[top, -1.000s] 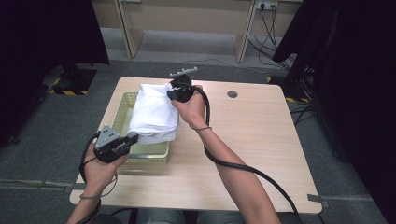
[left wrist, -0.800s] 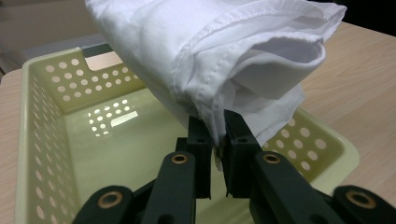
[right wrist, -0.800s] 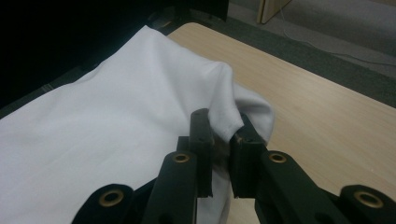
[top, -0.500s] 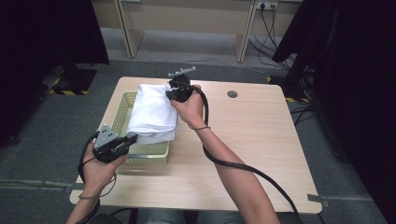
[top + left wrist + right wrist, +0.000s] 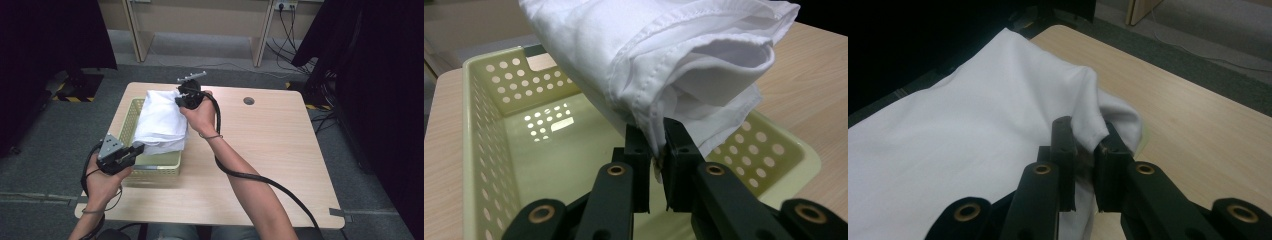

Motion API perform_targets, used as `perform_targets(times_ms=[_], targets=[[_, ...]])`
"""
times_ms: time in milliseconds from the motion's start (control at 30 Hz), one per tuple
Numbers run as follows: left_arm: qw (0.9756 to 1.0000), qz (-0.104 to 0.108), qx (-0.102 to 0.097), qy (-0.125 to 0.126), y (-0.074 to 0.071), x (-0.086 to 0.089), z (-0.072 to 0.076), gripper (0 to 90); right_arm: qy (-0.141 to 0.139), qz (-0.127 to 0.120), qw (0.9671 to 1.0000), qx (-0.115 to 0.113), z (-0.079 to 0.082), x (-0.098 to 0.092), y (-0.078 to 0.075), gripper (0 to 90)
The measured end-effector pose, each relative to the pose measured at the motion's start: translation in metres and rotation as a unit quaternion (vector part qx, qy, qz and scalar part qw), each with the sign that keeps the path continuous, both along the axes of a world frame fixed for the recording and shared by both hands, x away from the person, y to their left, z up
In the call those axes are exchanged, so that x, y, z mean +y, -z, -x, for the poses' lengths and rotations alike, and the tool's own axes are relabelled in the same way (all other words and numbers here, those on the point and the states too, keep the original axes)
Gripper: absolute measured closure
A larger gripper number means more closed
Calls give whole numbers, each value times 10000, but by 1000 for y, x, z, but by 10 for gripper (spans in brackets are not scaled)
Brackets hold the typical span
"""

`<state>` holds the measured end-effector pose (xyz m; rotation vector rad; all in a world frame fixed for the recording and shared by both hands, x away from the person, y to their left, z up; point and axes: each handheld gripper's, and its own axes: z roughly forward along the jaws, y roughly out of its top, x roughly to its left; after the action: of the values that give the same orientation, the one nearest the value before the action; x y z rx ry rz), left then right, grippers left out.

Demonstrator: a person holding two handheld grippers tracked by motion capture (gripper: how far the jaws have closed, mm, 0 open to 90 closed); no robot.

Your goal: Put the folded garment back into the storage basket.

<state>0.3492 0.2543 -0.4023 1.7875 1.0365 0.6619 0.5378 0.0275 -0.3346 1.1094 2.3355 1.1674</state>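
A folded white cloth [image 5: 161, 120] hangs stretched above a pale green perforated basket [image 5: 131, 112] on the left part of the wooden table. My left gripper [image 5: 137, 148] is at the cloth's near end, over the basket's near rim, shut on a stitched edge of the white cloth [image 5: 664, 75]. My right gripper [image 5: 179, 100] is at the far end, shut on a bunched corner of the white cloth [image 5: 998, 130]. In the left gripper view the basket [image 5: 489, 150] lies just under the cloth, its floor bare. The cloth sags slightly between the two grips.
The wooden table [image 5: 270, 150] is bare to the right of the basket, apart from a round cable hole [image 5: 248, 101]. A black cable [image 5: 260, 182] trails along the right forearm. Dark curtains stand at both sides, and desk legs and floor cables behind the table.
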Motion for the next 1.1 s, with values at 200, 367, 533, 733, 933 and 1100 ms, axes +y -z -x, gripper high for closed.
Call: perform_targets(times_ms=[200,367,533,733,933,1100], targets=[[10000,4,-7,-21,0,2,0,826,-4,-17,10000,-4,0,3,-1,815],[10000,-1,-7,-47,0,5,1,826,-32,-22,10000,-15,0,5,-1,815],[10000,-4,0,-72,0,7,2,826,-46,-23,10000,-5,0,8,0,815],[10000,-5,-10,-84,1,8,2,826,-62,-8,10000,1,0,11,0,815],[9999,-4,-4,-102,1,11,3,826,-71,-17,10000,-1,0,13,0,816],[9999,-10,3,-118,2,12,3,826,-89,-2,10000,4,1,15,0,817]])
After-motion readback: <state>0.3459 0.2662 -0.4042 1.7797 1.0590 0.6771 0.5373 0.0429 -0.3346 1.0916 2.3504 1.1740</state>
